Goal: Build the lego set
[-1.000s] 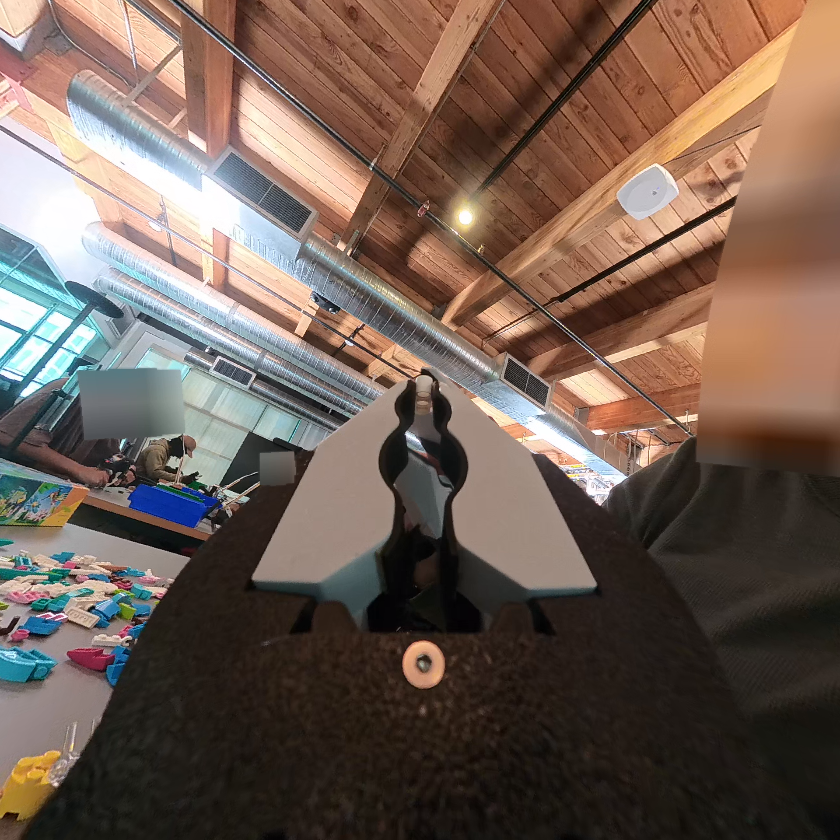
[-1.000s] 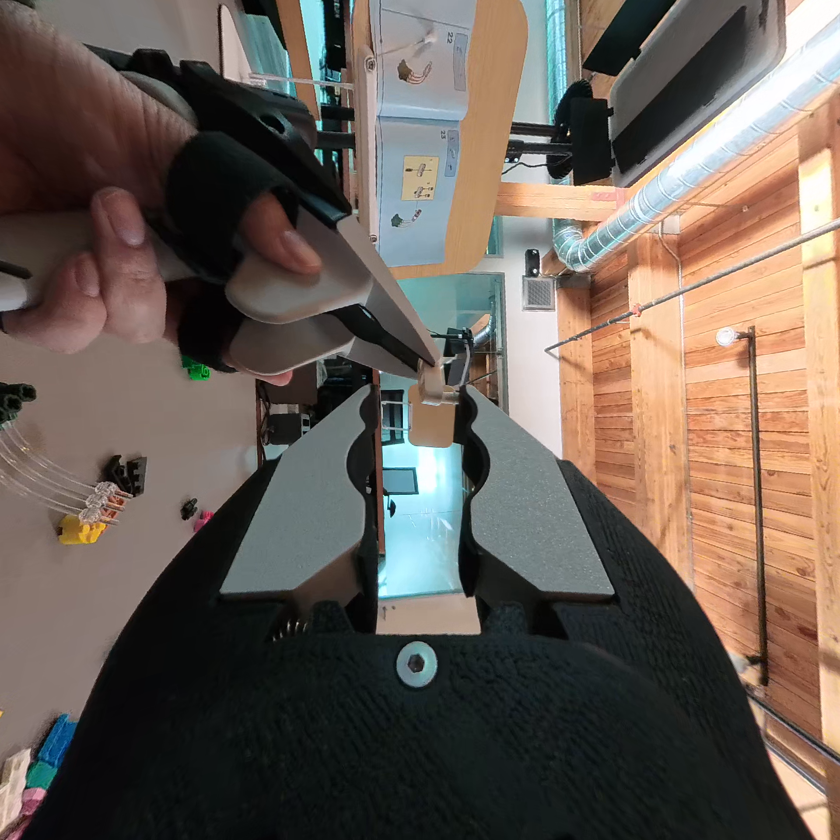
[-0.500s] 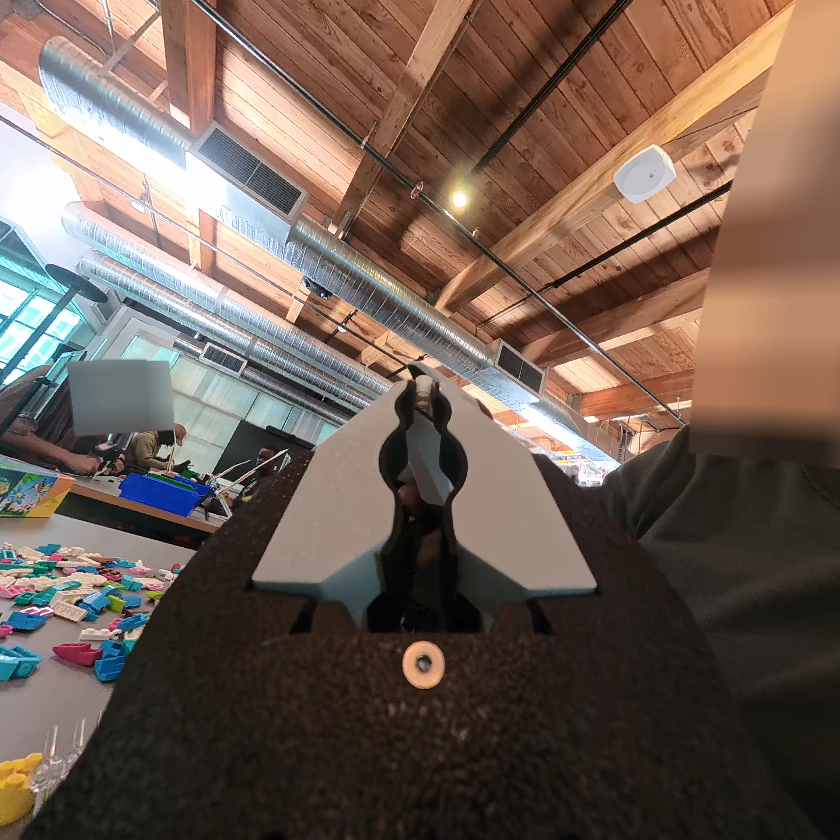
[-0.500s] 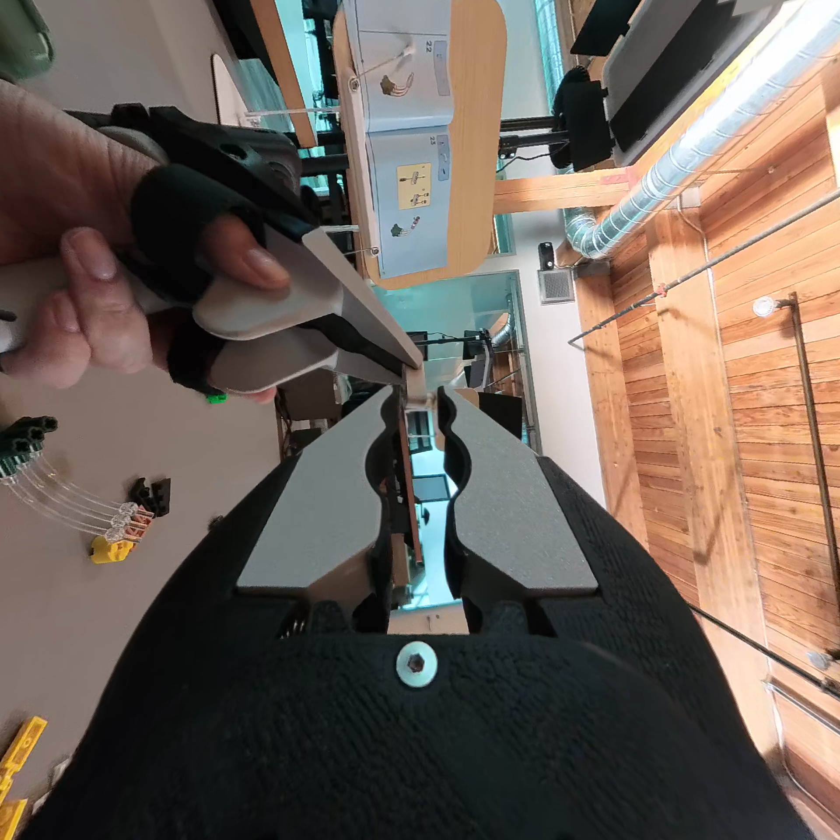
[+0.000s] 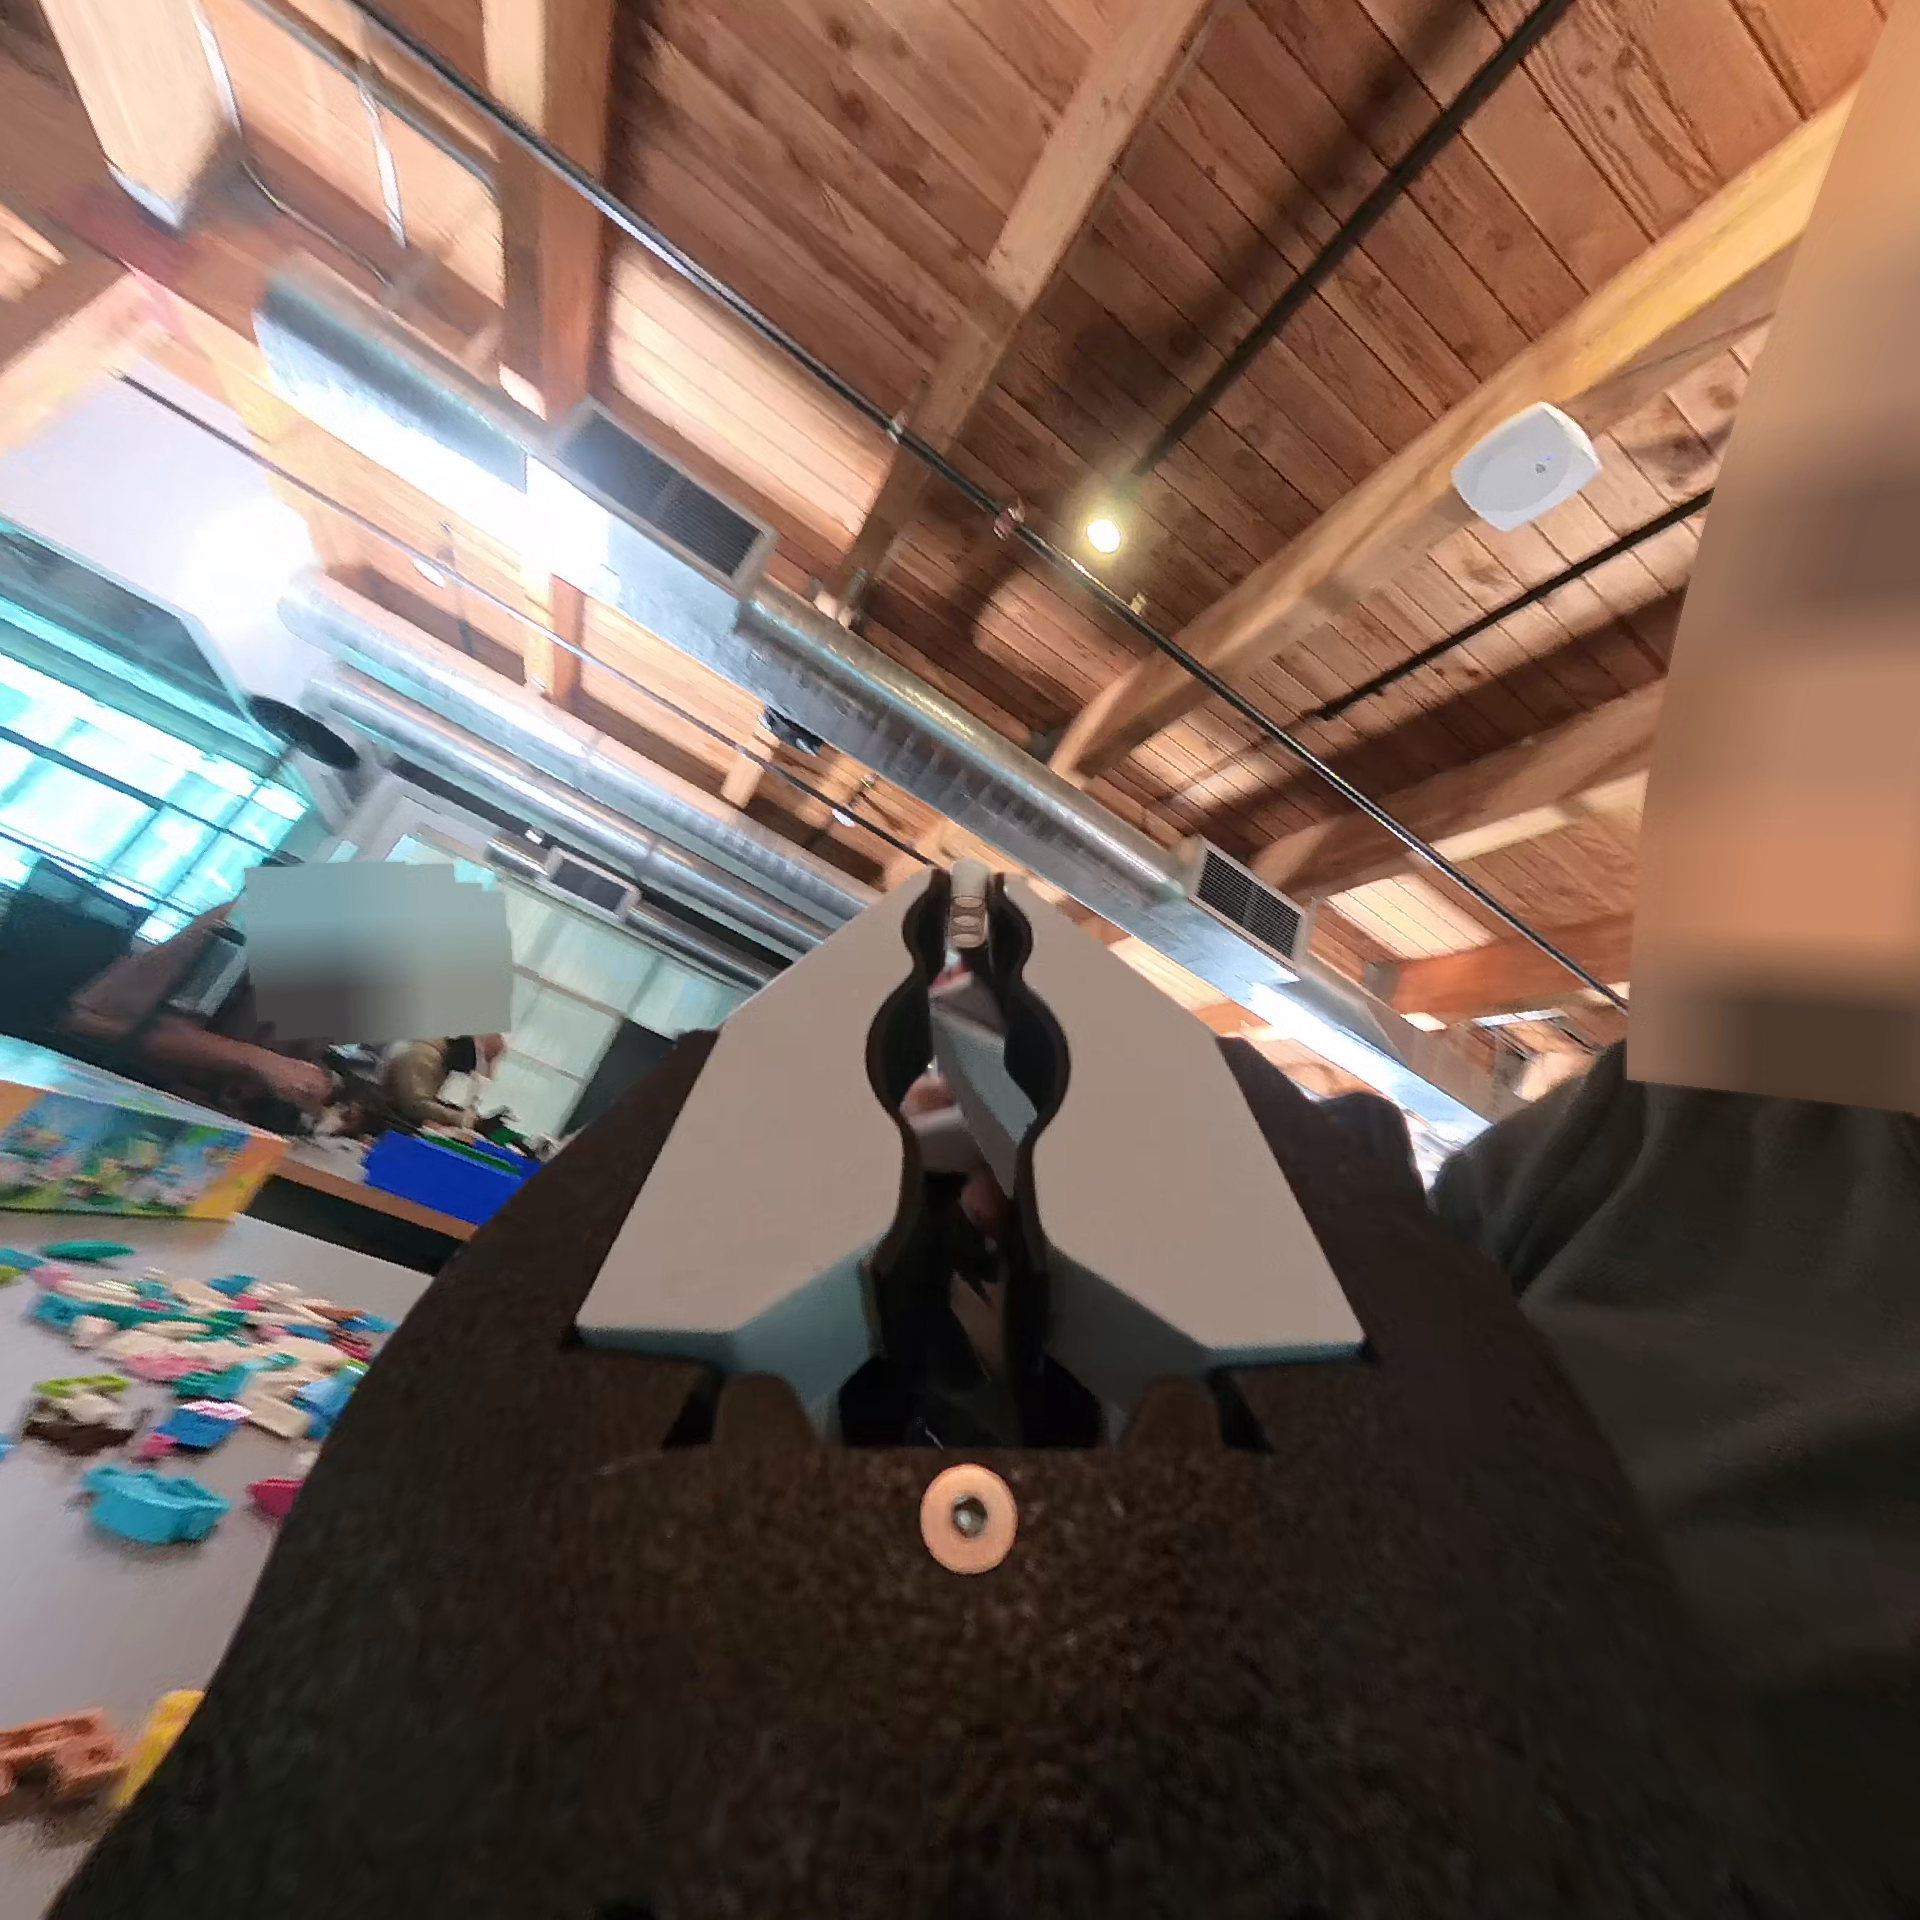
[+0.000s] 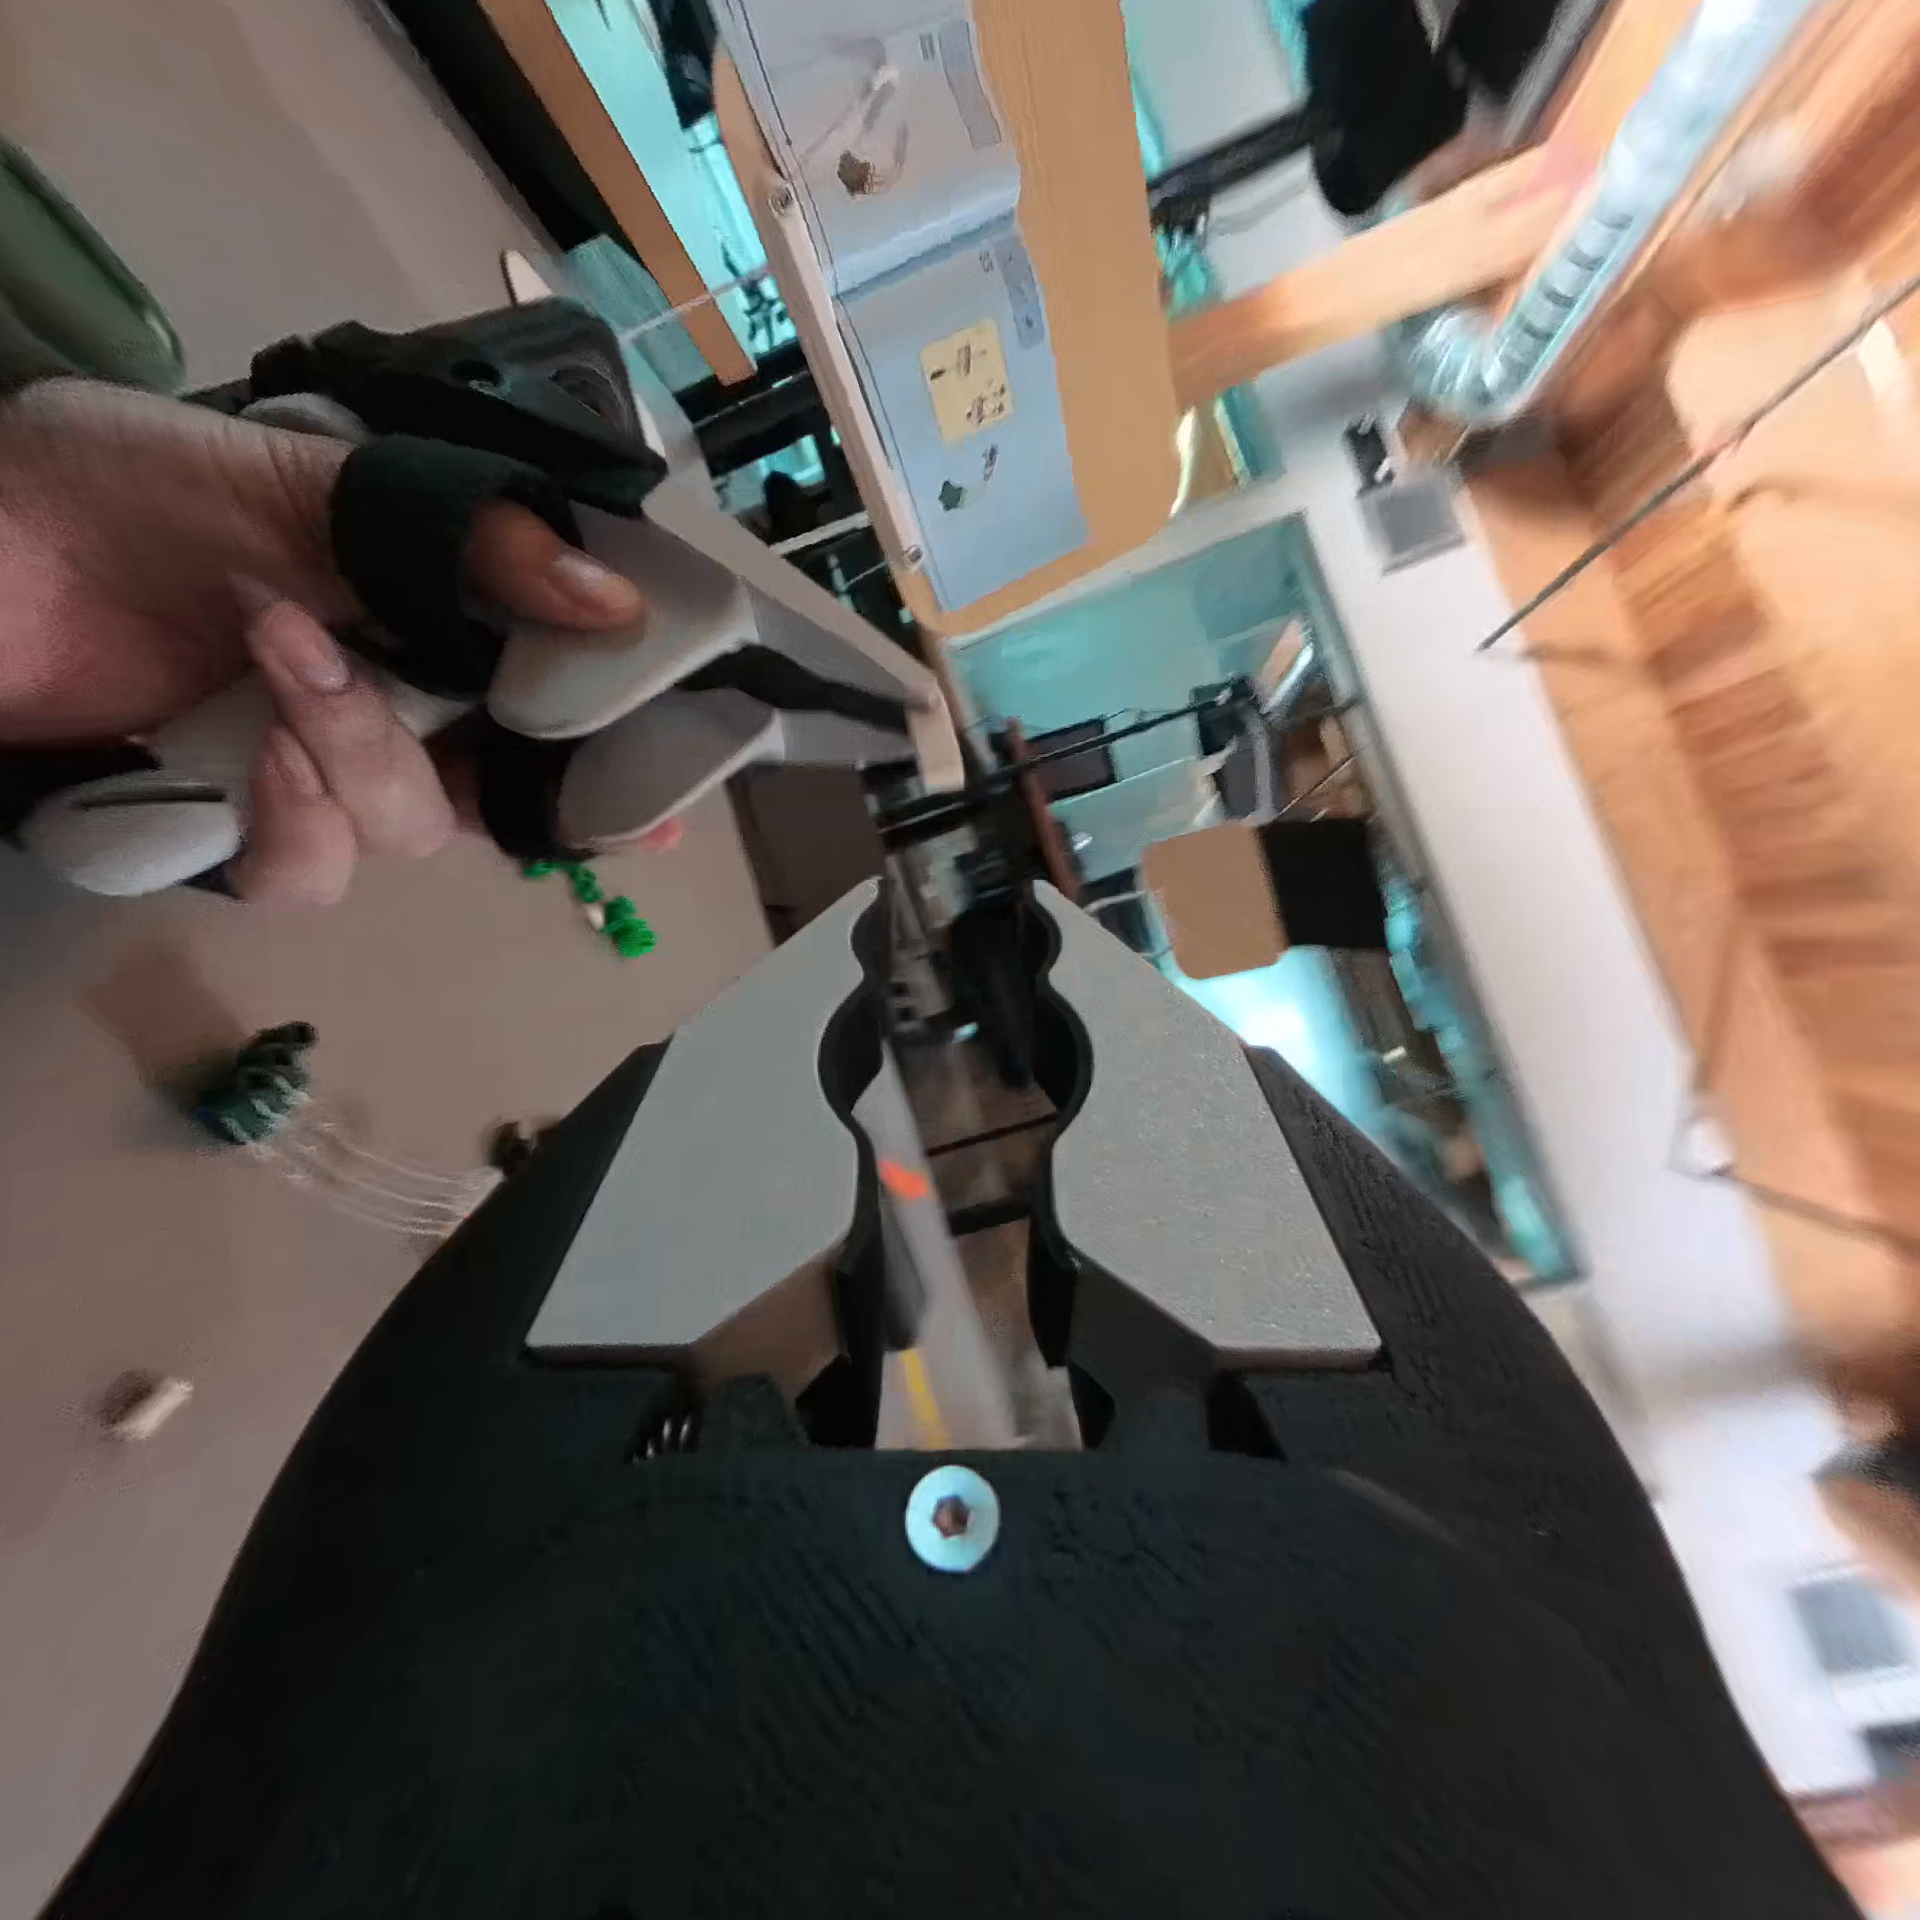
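Note:
My left gripper points up toward the ceiling and is shut on a small white lego piece pinched at its very tips. In the right wrist view a hand holds that left gripper at upper left, its tips closed, with a pale sliver of the piece just past them. My right gripper sits below and slightly right of those tips, jaws apart, nothing between them. The right wrist view is blurred by motion.
Loose coloured lego pieces lie on the grey table at left, with a lego box behind. An open instruction booklet stands on a wooden holder. Green pieces and clear rods lie on the table. Less than 4 cm separates the two grippers' tips.
My right gripper had closed in at the left gripper's tips; now its jaws are apart and it has swung away. The left gripper still holds the small piece.

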`<state>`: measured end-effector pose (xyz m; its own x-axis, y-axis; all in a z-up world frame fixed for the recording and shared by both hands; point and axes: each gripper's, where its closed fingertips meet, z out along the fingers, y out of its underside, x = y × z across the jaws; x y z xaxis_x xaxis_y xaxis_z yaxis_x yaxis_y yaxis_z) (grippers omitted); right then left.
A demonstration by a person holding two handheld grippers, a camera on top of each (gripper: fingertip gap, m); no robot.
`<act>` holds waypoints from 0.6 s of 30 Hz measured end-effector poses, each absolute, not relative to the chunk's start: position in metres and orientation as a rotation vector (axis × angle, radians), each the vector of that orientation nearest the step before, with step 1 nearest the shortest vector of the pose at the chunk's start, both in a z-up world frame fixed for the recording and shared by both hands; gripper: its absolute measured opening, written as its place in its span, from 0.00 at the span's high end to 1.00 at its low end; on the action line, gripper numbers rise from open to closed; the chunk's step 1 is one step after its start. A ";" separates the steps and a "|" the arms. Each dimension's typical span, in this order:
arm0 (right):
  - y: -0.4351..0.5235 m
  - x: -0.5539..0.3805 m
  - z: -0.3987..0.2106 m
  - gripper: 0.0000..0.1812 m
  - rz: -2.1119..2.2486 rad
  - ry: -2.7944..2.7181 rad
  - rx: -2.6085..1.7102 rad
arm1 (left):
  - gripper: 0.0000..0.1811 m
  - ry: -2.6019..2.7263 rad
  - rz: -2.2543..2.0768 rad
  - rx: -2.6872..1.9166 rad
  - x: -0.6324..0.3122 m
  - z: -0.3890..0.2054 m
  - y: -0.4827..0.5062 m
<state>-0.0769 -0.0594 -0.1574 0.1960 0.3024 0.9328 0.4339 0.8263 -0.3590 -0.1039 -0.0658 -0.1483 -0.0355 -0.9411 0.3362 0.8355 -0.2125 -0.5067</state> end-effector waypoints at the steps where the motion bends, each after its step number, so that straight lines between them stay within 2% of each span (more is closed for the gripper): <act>1: -0.054 -0.073 -0.158 0.88 -0.047 -1.384 -0.712 | 0.97 0.179 -1.617 -0.707 -0.109 -0.148 -0.064; 7: -0.032 -0.059 -0.180 0.87 0.208 -1.359 -1.041 | 0.98 0.171 -1.515 -0.699 -0.130 -0.143 -0.064; 12: -0.051 -0.066 -0.180 0.86 0.780 -1.350 -1.260 | 0.98 0.204 -1.476 -0.716 -0.129 -0.144 -0.067; 15: -0.065 -0.075 -0.166 0.85 1.032 -1.311 -1.282 | 0.98 0.256 -1.485 -0.718 -0.126 -0.143 -0.073; 18: -0.072 -0.086 -0.161 0.86 1.058 -1.318 -1.249 | 0.98 0.291 -1.491 -0.729 -0.120 -0.144 -0.075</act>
